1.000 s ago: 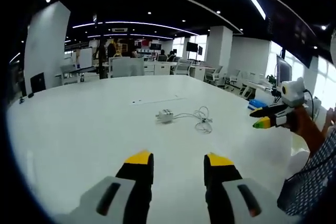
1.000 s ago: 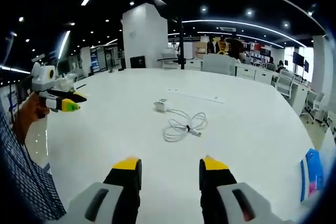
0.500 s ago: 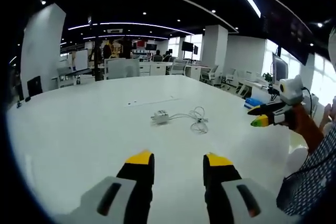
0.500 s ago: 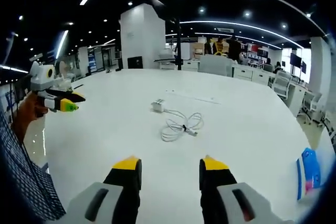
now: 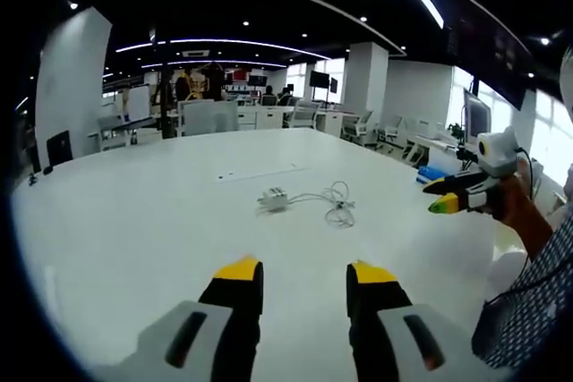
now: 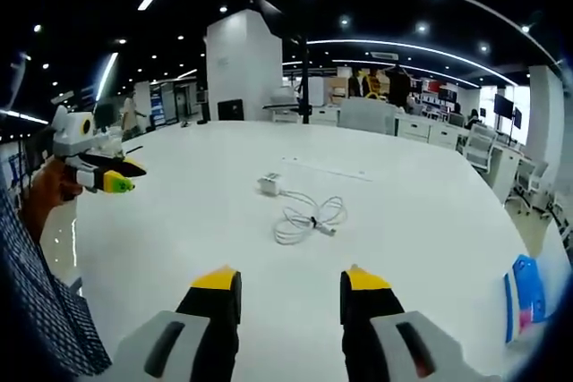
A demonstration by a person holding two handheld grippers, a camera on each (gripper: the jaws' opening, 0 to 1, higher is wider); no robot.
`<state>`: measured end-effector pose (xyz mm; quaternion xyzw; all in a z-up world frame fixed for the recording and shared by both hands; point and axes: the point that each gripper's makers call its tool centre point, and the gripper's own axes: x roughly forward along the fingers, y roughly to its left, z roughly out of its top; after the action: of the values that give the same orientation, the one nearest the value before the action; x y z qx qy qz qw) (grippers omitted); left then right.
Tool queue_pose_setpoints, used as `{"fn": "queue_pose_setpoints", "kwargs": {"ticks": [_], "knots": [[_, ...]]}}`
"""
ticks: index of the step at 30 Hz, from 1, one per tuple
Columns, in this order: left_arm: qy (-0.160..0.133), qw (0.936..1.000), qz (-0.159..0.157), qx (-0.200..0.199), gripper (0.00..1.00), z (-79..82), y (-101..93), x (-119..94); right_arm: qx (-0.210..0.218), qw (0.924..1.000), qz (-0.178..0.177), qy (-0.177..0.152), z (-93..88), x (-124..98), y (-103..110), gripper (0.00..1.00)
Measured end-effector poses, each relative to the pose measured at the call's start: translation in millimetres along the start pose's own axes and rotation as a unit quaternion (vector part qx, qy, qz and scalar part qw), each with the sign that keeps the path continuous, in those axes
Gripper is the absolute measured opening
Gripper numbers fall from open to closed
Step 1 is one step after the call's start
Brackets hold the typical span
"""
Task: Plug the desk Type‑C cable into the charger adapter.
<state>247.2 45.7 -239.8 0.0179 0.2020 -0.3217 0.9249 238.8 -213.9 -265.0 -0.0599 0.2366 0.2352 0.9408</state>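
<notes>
Type-C cable [image 6: 307, 217] coiled mid-desk [image 6: 430, 221], just right of charger adapter [image 6: 269, 185], both untouched; left claw [image 5: 297, 273] and right claw [image 6: 288, 281] apart, empty, near edge. Best approached slowly, plug end first.

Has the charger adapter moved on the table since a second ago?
No. The charger adapter keeps its place beside the coiled cable; only the cameras shifted.

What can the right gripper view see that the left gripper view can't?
The right gripper view has the left gripper coming in from the left, and its own open right gripper at the bottom. The left gripper view has those swapped: the right gripper comes in from the right. Both share the white table, the white charger adapter and the coiled white cable lying loose beside it, with neither gripper holding anything.
</notes>
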Motion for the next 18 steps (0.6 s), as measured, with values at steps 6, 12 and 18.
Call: {"fn": "queue_pose_setpoints", "kwargs": {"ticks": [6,12,18], "knots": [[0.003,1.0,-0.002,0.002,0.37,-1.6,-0.8,1.3,0.003,1.0,0.0,-0.002,0.0,0.2,0.8,0.46],[0.006,1.0,-0.002,0.002,0.37,-3.2,0.5,2.8,-0.001,1.0,-0.005,0.006,-2.6,0.4,-0.9,0.45],[0.014,0.9999,0.005,0.005,0.36,-6.5,4.4,2.8,-0.003,1.0,-0.008,0.004,-0.7,-0.1,-4.0,0.45]]}}
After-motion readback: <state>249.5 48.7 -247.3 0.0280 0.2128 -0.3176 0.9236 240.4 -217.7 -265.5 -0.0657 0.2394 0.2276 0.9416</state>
